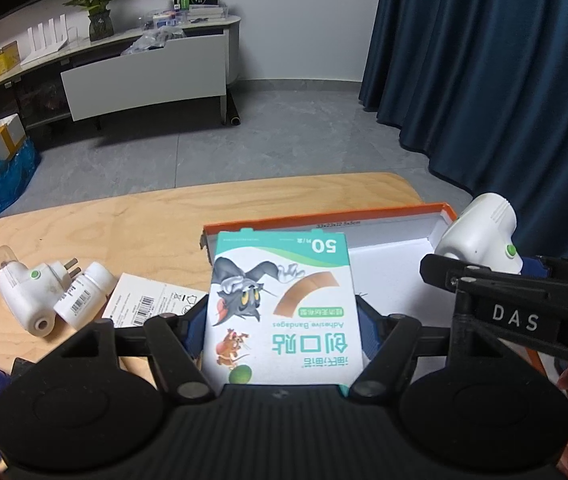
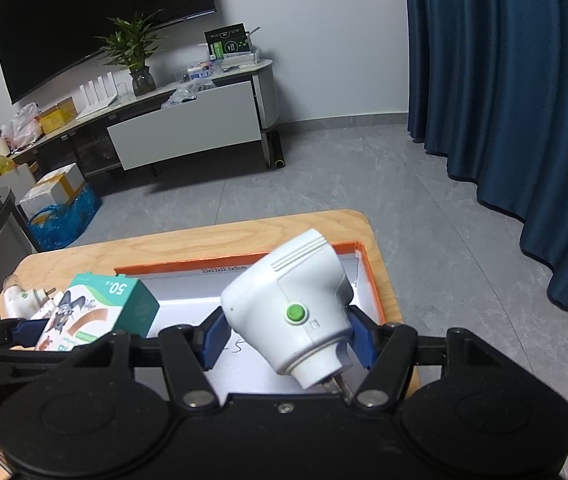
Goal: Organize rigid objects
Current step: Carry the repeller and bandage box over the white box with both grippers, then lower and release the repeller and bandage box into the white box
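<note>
A white and teal cardboard box of adhesive bandages with cartoon artwork (image 1: 279, 312) is pinched between the blue pads of the left hand-held gripper (image 1: 279, 328) and held above the near-left edge of a shallow orange-rimmed white cardboard tray (image 1: 396, 220). A white plastic plug-in device with a green button (image 2: 288, 308) is clamped by the right hand-held gripper (image 2: 284, 340) over the same tray. On the light wooden worktop (image 1: 123, 224), a second white plug-in device (image 1: 27, 292), a small white bottle (image 1: 83, 296) and a flat white carton (image 1: 147, 300) are seen to the left.

The left gripper (image 1: 281, 316) points steeply downward, its blue pads (image 1: 368, 330) pressed on both sides of a bandage box (image 1: 281, 304). To its right, the right gripper (image 2: 284, 330) tilts likewise, clamping a white plug-in device (image 2: 288, 308).
</note>
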`<state>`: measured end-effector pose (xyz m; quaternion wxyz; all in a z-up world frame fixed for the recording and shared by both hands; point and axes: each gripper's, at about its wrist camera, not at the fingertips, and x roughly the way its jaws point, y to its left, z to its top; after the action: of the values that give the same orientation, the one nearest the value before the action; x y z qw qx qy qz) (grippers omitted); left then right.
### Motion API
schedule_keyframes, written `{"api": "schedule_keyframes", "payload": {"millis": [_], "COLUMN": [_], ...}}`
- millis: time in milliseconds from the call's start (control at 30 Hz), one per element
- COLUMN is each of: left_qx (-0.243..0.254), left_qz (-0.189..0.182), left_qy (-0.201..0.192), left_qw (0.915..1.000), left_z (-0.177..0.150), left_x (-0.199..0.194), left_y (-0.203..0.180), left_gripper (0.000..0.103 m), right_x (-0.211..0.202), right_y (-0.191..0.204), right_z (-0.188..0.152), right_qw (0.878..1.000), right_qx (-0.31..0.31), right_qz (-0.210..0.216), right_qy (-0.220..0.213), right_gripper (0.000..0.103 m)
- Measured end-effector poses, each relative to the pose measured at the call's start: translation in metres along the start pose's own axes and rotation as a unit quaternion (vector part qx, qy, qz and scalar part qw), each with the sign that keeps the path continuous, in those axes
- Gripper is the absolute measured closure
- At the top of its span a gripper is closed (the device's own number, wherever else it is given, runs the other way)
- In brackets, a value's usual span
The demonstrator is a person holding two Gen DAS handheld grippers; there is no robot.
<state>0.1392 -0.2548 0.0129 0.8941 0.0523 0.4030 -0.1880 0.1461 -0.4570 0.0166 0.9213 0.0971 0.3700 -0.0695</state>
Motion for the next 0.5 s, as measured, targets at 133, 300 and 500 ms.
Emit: {"api": "schedule_keyframes", "payload": {"millis": [133,300,500], "left_qx": [-0.004,-0.006,-0.006], "left_qz": [-0.001,-0.002,-0.004], "left_qy": [0.003,0.01,0.016], "left_qw": [1.0,0.9999,0.9998], "left_z": [0.002,0.002,0.005], "left_x": [0.005,0.01,0.016], "left_y": [0.002,0.004,0.002], "left_gripper": [0.031,0.031,0.031], "right_x": [0.007,0.016,0.024], "right_y": [-0.001,-0.001,0.006], "right_z": [0.002,0.005,0.008], "right_qw": [1.0,1.0,1.0], "right_qx": [0.0,0.008,-0.003], "right_qz": [0.001,0.007,0.013], "right_qy": [0.006,0.012,0.017], "right_gripper": [0.028,0.028,0.028]}}
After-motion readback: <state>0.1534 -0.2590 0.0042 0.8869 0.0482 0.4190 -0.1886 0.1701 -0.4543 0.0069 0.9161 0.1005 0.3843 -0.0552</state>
